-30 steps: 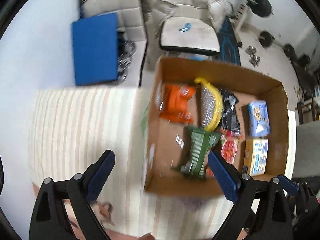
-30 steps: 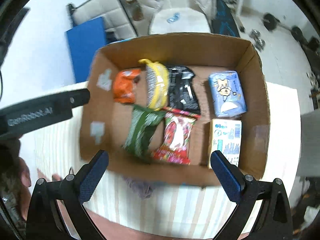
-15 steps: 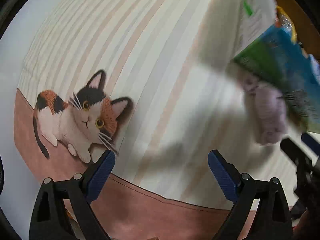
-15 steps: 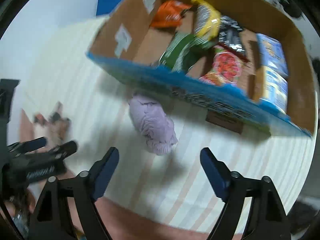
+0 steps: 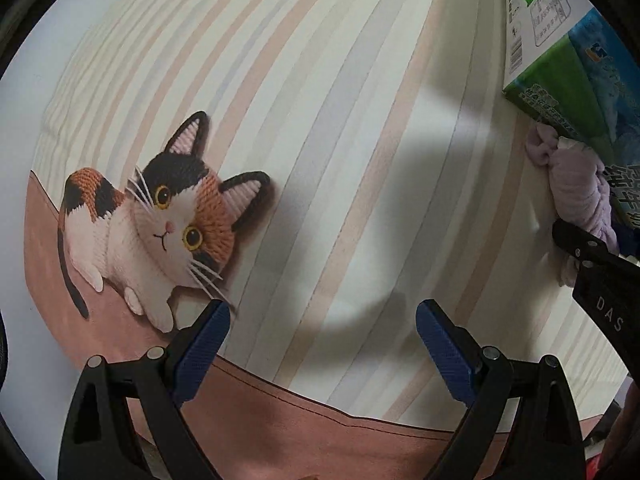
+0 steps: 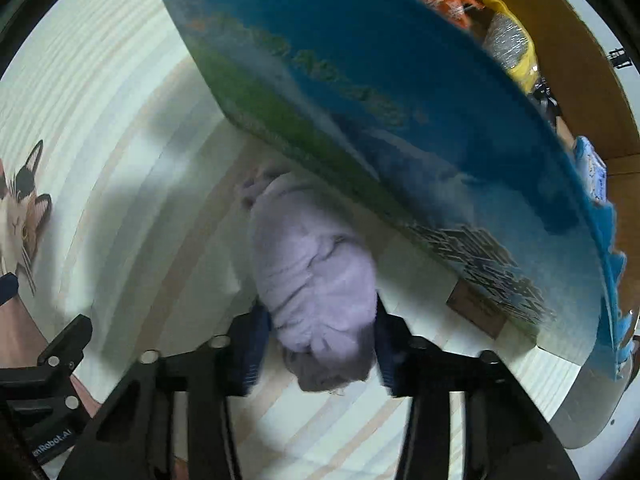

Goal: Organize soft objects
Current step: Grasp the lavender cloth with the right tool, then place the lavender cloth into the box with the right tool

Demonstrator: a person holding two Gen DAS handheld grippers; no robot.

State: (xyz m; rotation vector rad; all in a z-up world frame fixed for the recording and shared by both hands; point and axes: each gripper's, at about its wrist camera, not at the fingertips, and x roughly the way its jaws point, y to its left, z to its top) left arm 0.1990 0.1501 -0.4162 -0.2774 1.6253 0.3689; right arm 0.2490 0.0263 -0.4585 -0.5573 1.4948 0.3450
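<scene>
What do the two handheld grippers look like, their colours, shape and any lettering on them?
Both are matte black frames with triangular cut-outs and silver screw heads, ending in ribbed blue pads. The left gripper shows its pads clearly; the right gripper matches it. White lettering marks each body where it shows in the other camera, only partly readable. No sleeves or cables show.

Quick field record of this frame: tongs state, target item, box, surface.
right tongs: jaws just been closing, pads now on both sides of the lilac cloth bundle, gripping it
left tongs: open, nothing between them, over the striped mat
lilac cloth bundle: rolled, lying on the mat against the outer wall of the box
cardboard box: blue and green printed outside, snack packets inside
striped mat: pastel stripes, printed calico cat near left tongs
</scene>
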